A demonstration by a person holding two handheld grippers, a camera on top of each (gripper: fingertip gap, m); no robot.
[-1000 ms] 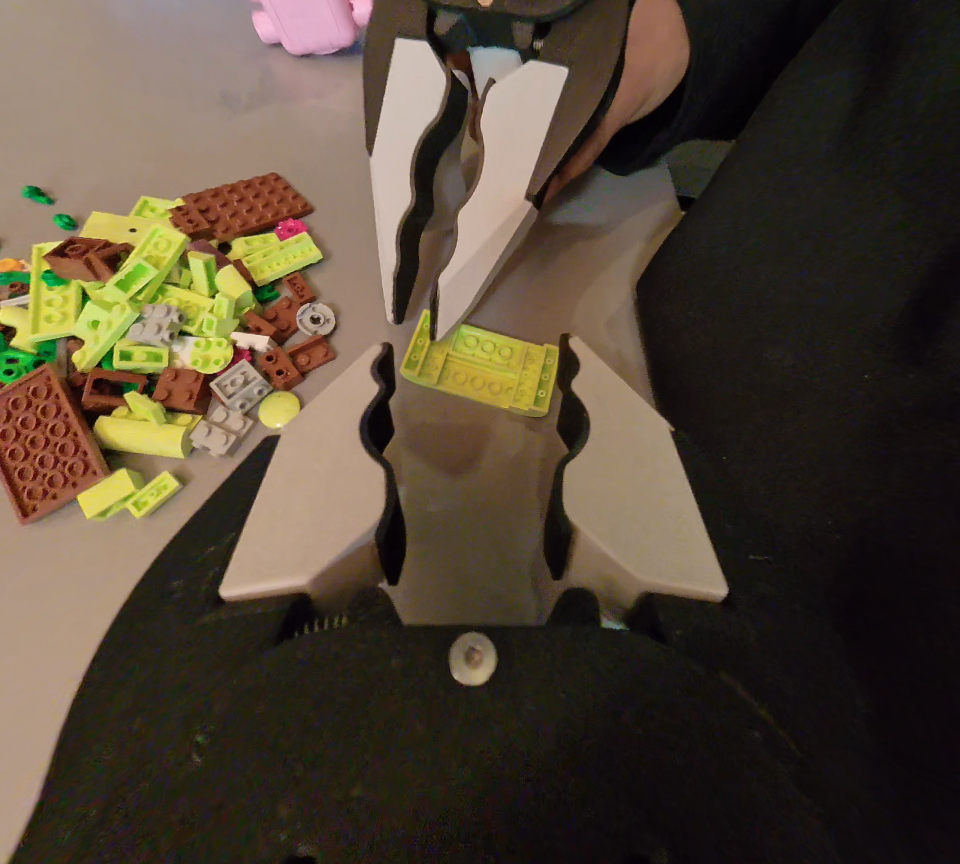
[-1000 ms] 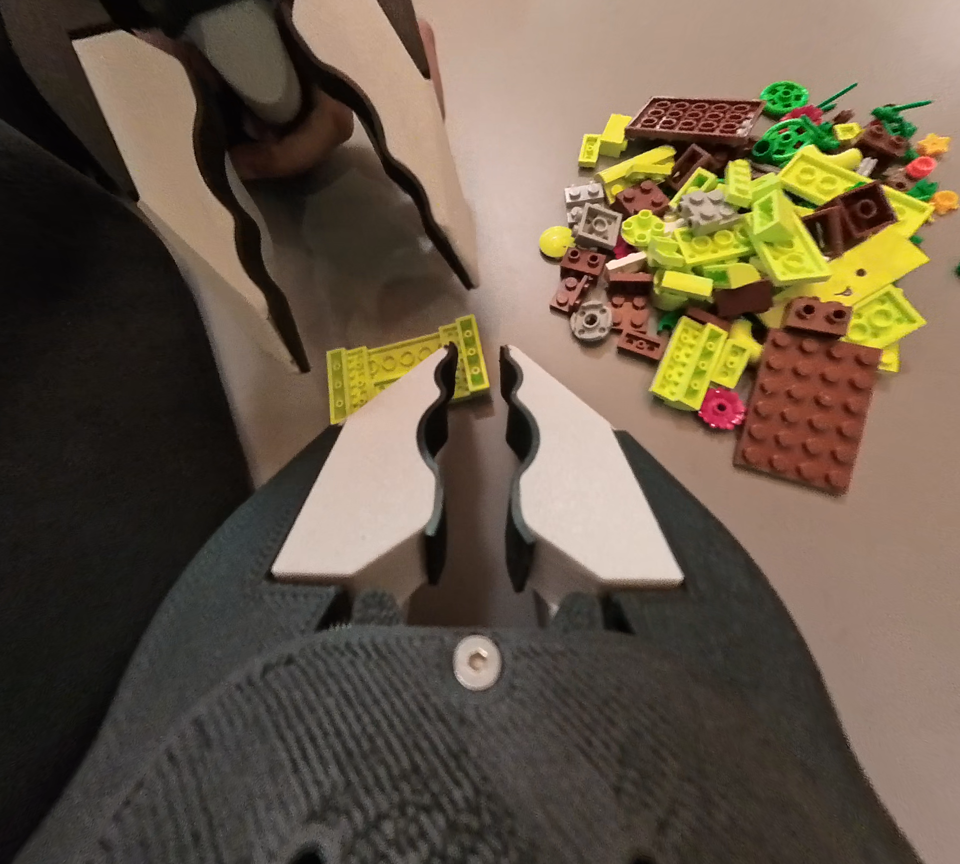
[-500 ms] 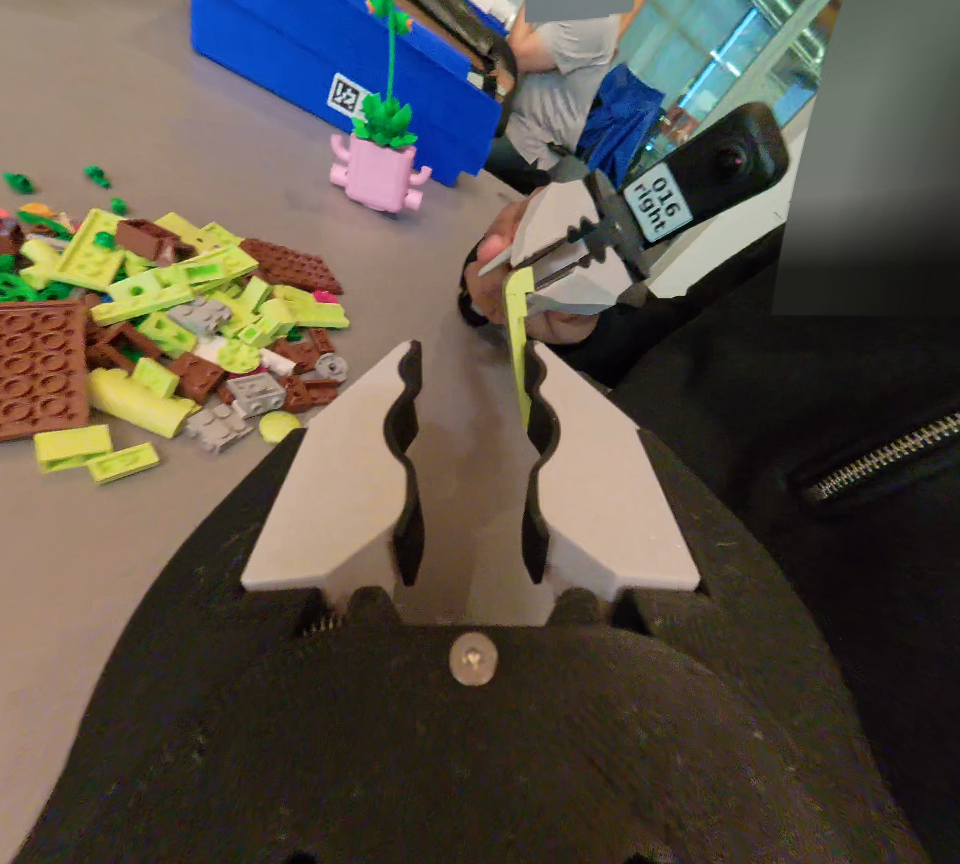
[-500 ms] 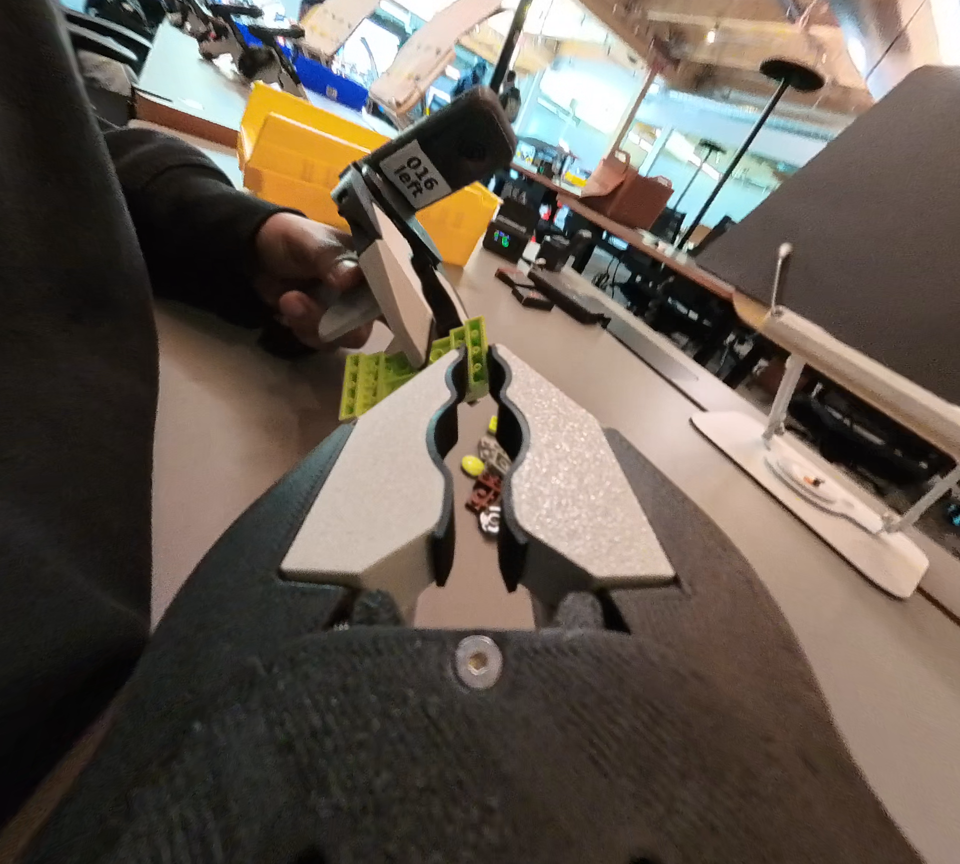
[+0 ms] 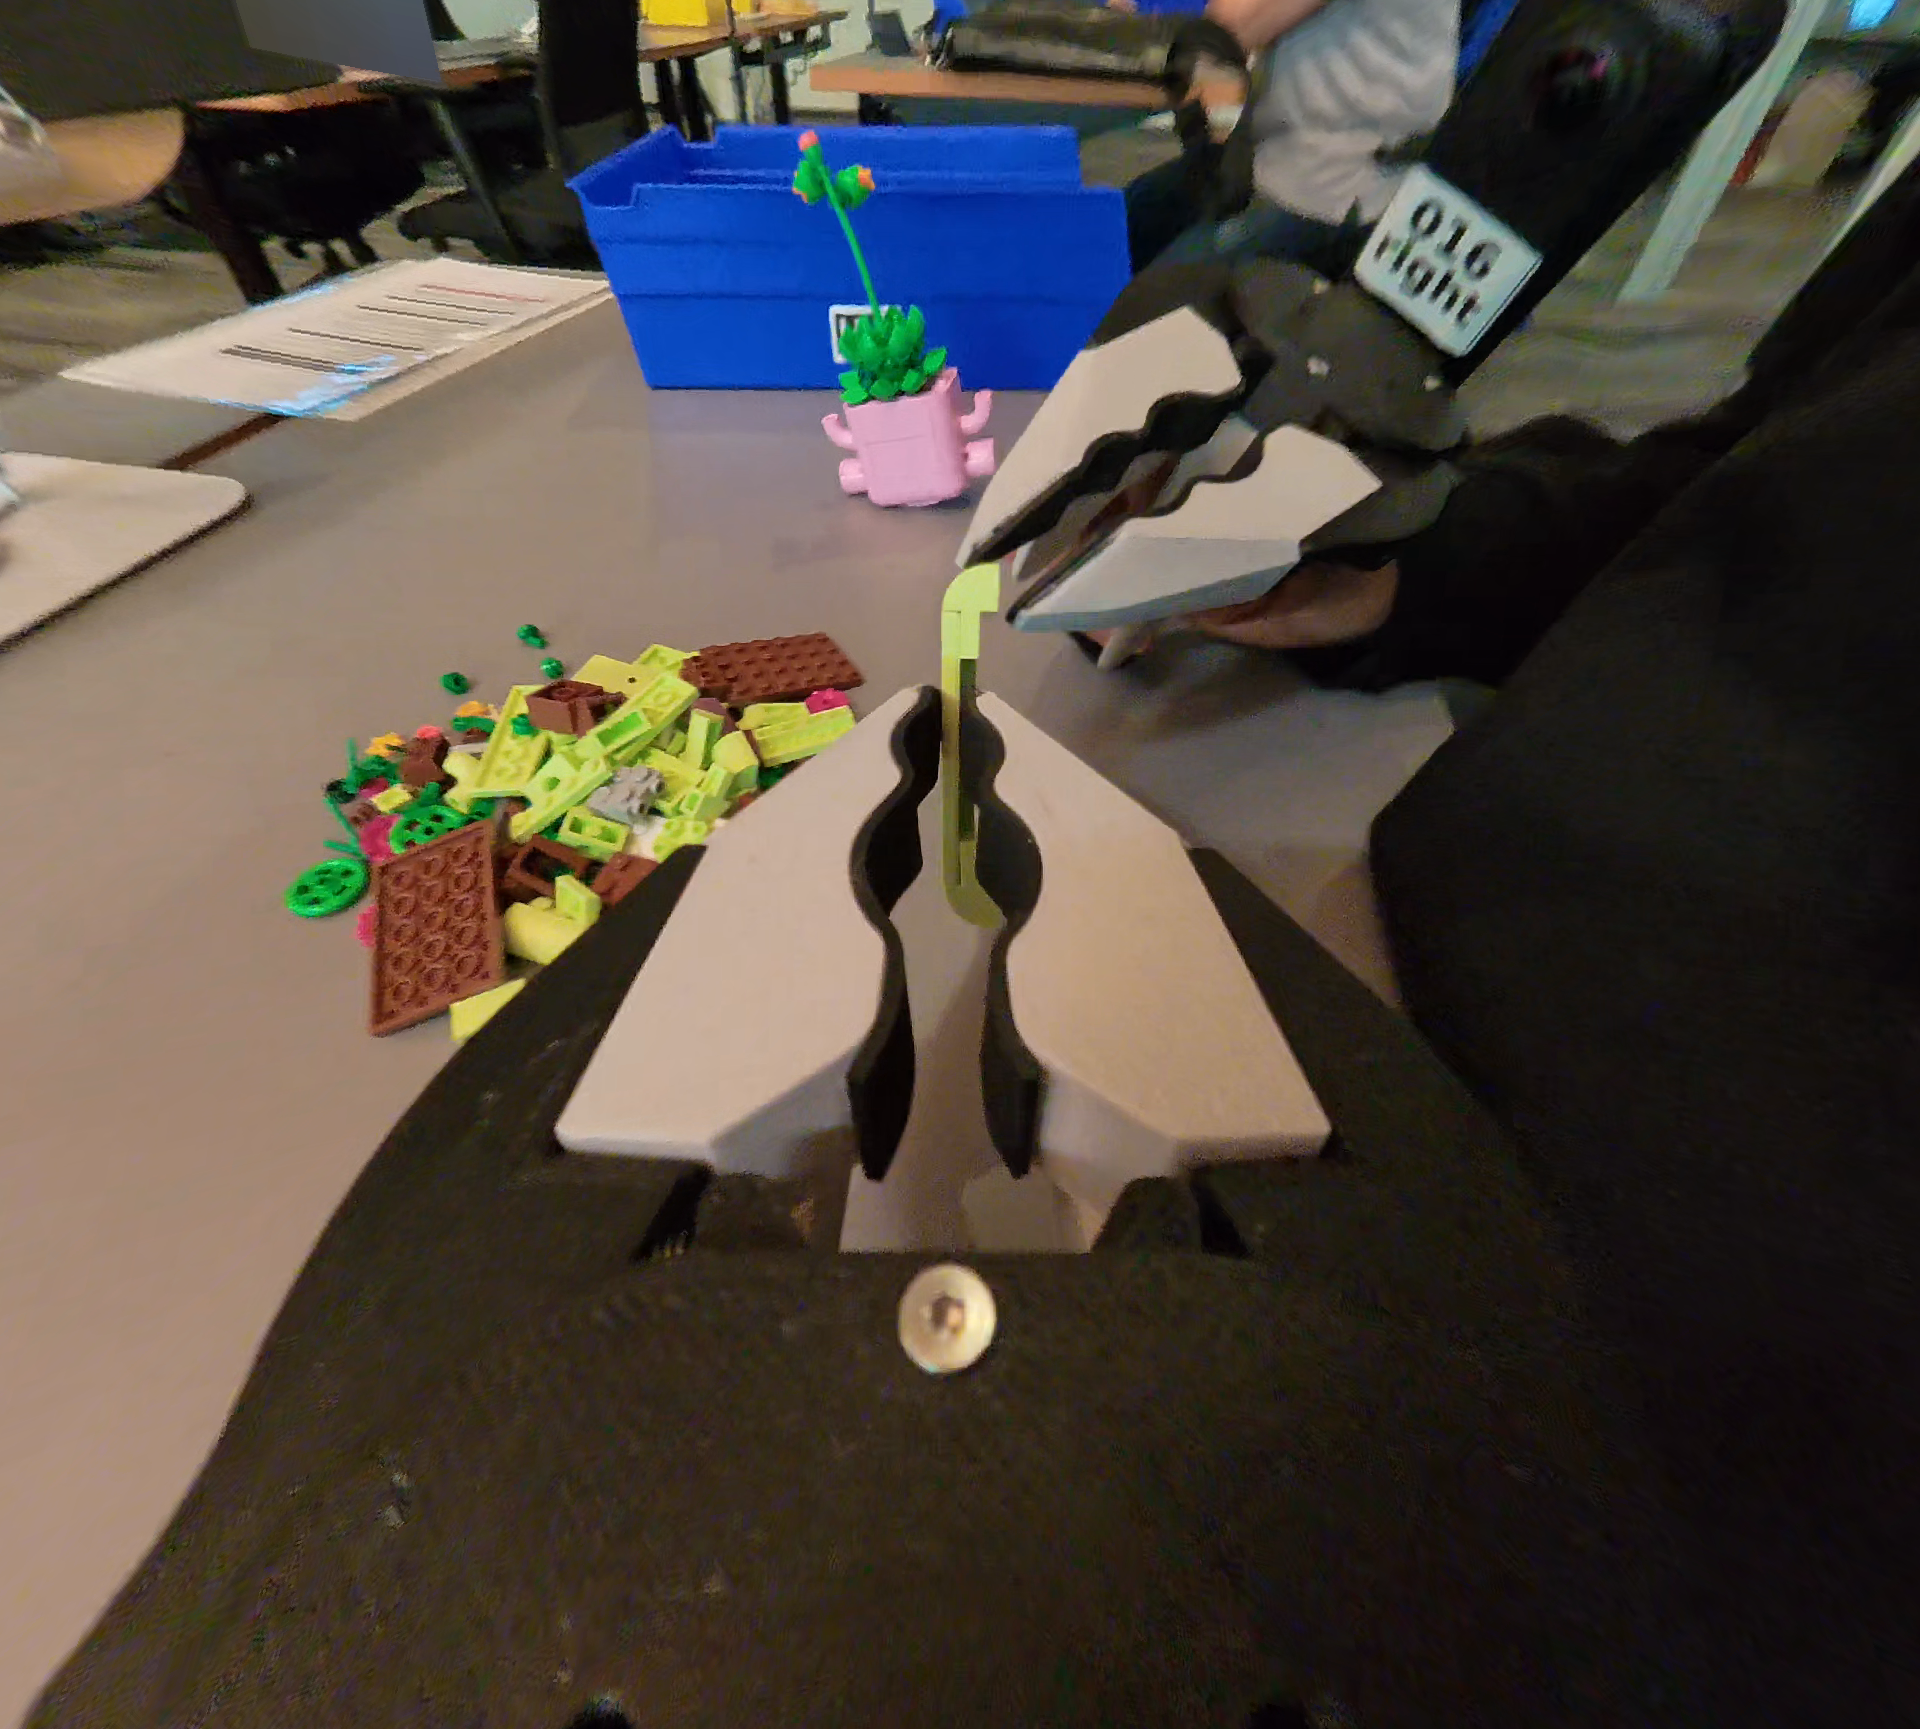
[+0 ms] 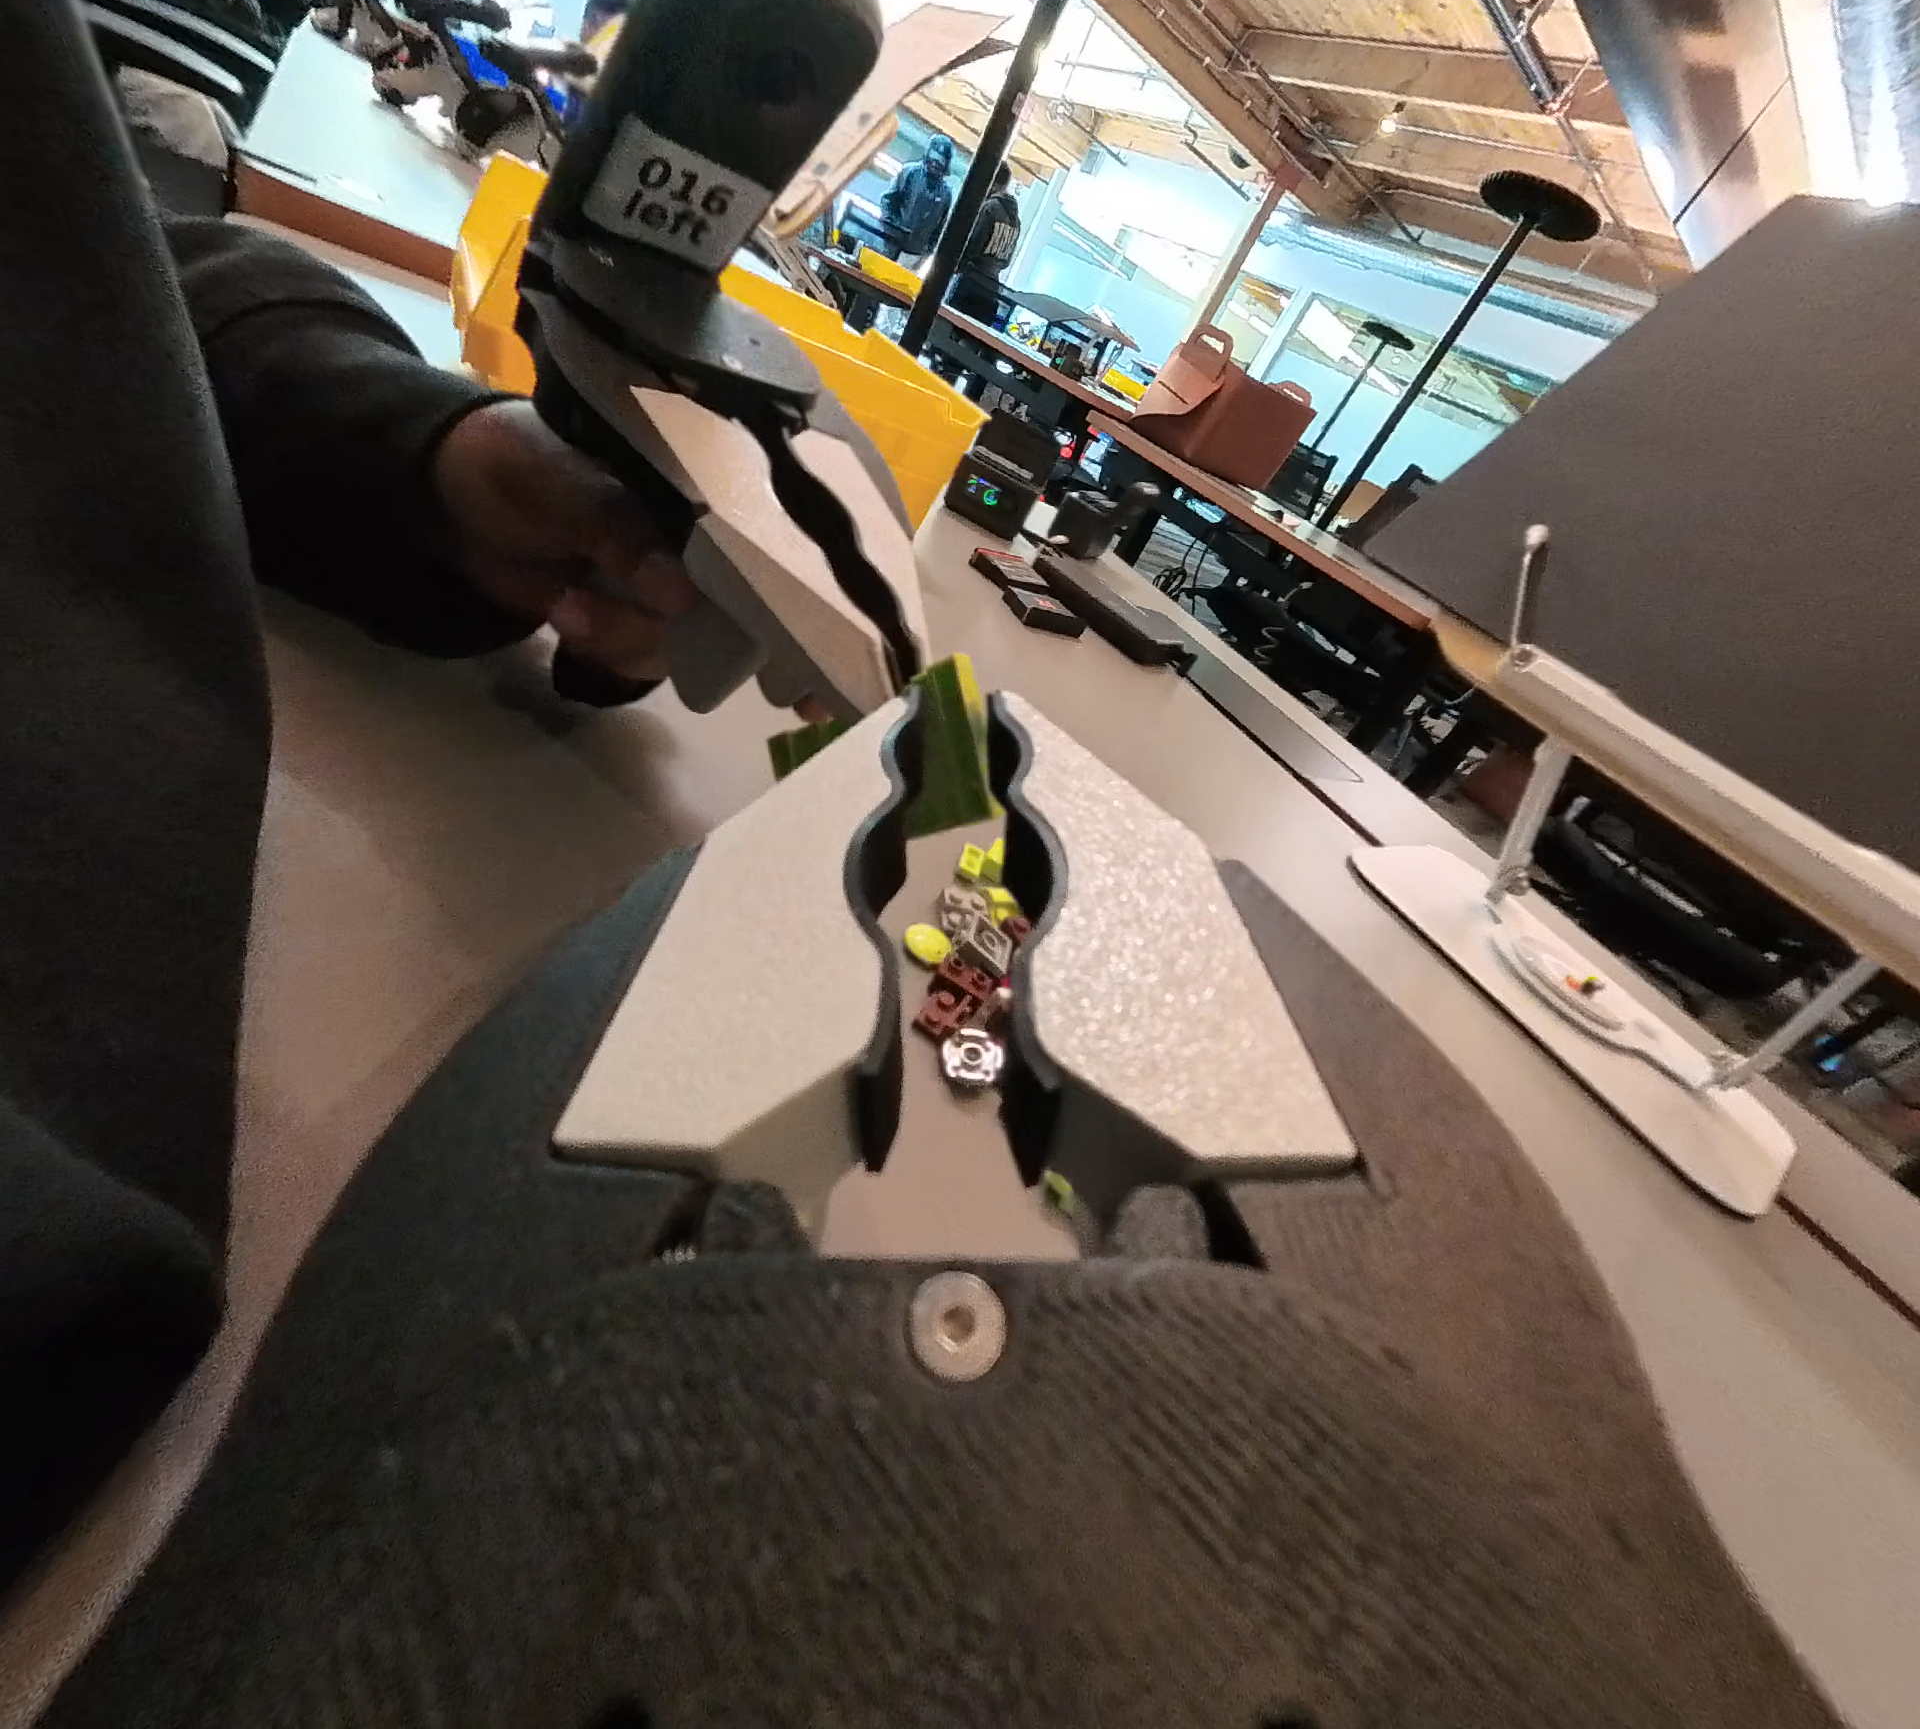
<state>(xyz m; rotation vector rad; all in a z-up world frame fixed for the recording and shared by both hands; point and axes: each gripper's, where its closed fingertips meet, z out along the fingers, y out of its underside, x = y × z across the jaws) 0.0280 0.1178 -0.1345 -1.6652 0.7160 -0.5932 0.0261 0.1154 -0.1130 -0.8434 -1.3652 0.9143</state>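
Lime-green plate (image 5: 961,786) stands on edge at frame centre, long axis running away, clamped between left gripper (image 5: 961,713) jaws, its far end pinched by right gripper (image 5: 1003,583) jaws.

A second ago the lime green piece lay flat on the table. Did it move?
Yes. The lime green piece is lifted up off the grey table, standing on edge between both grippers.

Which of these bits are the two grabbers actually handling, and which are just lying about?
In hand: lime plate, pinched edge-on by left gripper and right gripper.
Lying about: pile of bricks, pink toy plant, blue bin, paper sheet, yellow bin.
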